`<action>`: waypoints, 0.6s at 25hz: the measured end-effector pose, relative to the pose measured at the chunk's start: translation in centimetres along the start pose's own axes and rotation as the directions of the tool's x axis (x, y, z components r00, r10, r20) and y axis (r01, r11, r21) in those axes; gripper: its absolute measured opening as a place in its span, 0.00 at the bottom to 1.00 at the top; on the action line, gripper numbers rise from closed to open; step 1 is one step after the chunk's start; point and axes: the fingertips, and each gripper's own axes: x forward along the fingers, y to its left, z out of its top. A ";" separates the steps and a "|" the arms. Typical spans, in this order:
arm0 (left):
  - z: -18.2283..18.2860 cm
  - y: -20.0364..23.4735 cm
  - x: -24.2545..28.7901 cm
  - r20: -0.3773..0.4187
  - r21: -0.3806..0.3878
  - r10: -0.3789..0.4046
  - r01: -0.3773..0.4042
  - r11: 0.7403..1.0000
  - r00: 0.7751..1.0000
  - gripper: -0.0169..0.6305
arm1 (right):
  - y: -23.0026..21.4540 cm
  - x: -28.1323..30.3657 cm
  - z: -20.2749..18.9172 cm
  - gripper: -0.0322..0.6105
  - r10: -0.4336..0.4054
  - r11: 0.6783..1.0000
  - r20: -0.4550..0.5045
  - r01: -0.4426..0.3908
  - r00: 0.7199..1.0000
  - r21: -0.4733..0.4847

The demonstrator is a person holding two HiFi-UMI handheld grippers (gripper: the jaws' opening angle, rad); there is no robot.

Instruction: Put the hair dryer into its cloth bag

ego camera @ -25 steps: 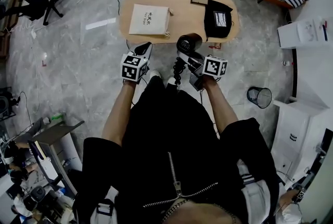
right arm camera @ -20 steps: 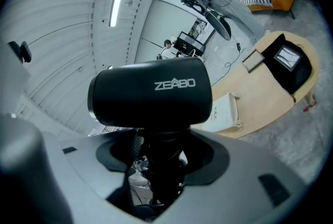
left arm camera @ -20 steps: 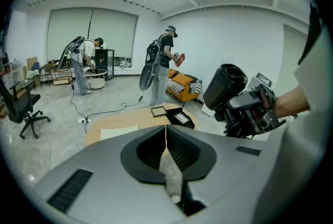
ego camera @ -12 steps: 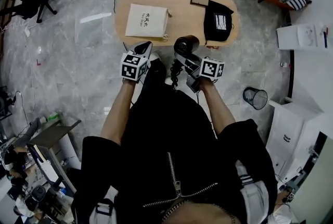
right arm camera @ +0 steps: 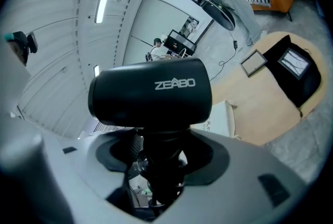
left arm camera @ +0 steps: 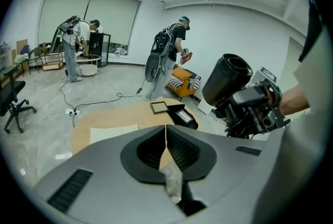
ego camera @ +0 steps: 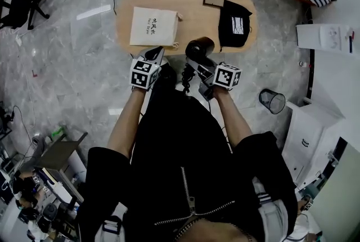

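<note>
Two claws: we carry the hair dryer (ego camera: pixel 198 47) by its handle, clamped in the right claw (ego camera: pixel 195 70); left claw (ego camera: pixel 156 53) pressed together, empty, spare for the cloth bag (ego camera: pixel 152 26).

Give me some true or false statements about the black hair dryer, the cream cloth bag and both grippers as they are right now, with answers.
1. The right gripper grips the black hair dryer by its handle. True.
2. The left gripper has its jaws wide apart. False: its jaws are together with nothing between them.
3. The cream cloth bag lies flat on the oval wooden table. True.
4. The hair dryer is already inside the cloth bag. False: it is outside the bag, in the right gripper.
</note>
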 end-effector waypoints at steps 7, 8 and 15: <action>-0.2 3.1 3.4 -0.039 -0.004 -0.037 0.037 0.999 0.999 0.05 | -2.2 2.4 1.8 0.44 -0.053 0.998 0.014 0.053 0.998 0.023; -0.5 3.5 3.9 -0.048 -0.007 -0.048 0.048 0.999 0.998 0.05 | -2.5 2.6 2.1 0.44 -0.060 0.998 0.023 0.059 0.998 0.026; -2.1 5.5 7.4 -0.122 -0.018 -0.108 0.106 0.994 0.987 0.05 | -4.2 4.3 4.6 0.44 -0.090 0.995 0.063 0.086 0.994 0.060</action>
